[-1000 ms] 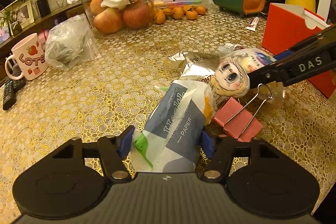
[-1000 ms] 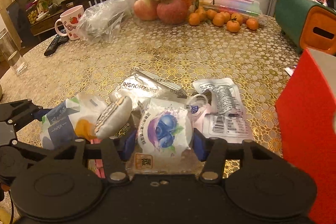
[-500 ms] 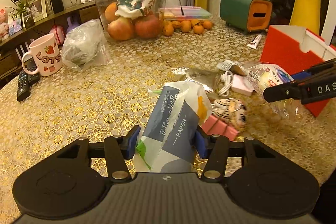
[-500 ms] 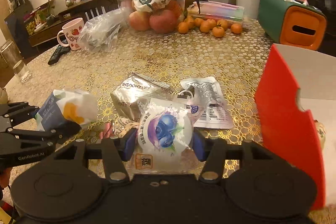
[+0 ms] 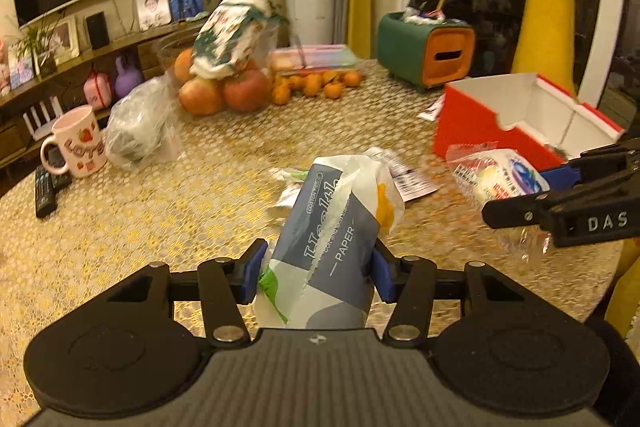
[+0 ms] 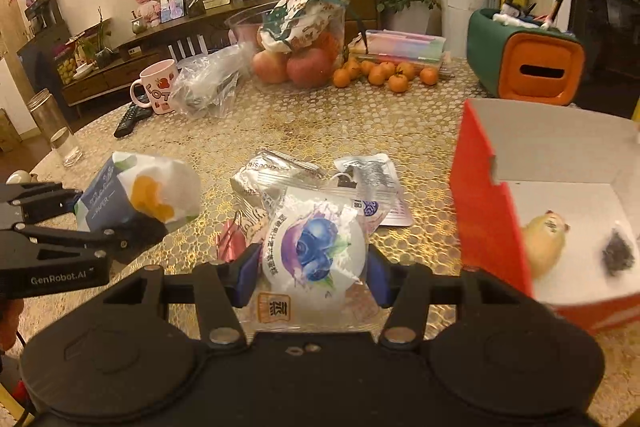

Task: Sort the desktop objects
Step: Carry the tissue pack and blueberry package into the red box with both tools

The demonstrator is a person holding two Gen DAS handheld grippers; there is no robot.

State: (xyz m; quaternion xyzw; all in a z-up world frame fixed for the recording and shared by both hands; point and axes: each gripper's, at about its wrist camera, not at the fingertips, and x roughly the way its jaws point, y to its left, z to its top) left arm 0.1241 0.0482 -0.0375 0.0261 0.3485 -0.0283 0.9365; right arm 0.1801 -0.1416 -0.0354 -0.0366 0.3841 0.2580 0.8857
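Left hand-held gripper (image 5: 316, 269) clamped on the tissue pack (image 5: 334, 239), blue pads pressed into both sides, pack lifted clear of the worktop (image 5: 160, 211). Right hand-held gripper (image 6: 310, 273) closed around the blueberry snack bag (image 6: 314, 251), also held up, just beside the red box (image 6: 486, 211). Box open on top, white inside, already holding a small yellow figurine (image 6: 544, 239) and a dark scrap (image 6: 618, 255).

Still down on the worktop: silver foil packet (image 6: 272, 175), white sachet (image 6: 376, 175), and a pink clip (image 6: 230, 243) tucked under the snack bag, partly hidden.

Likely step in hand: carrying both items over for sorting, snack bag nearest the box. Best done by clearing the tall red wall first, then lowering into bare floor well apart from the figurine. Worth keeping the grip firm but gentle, since the bag looks puffy and slippery. Loose plastic tail under the pads could snag the box rim. Tissue pack soft and squashed; better held level and kept well apart from the other gripper to avoid a bump.
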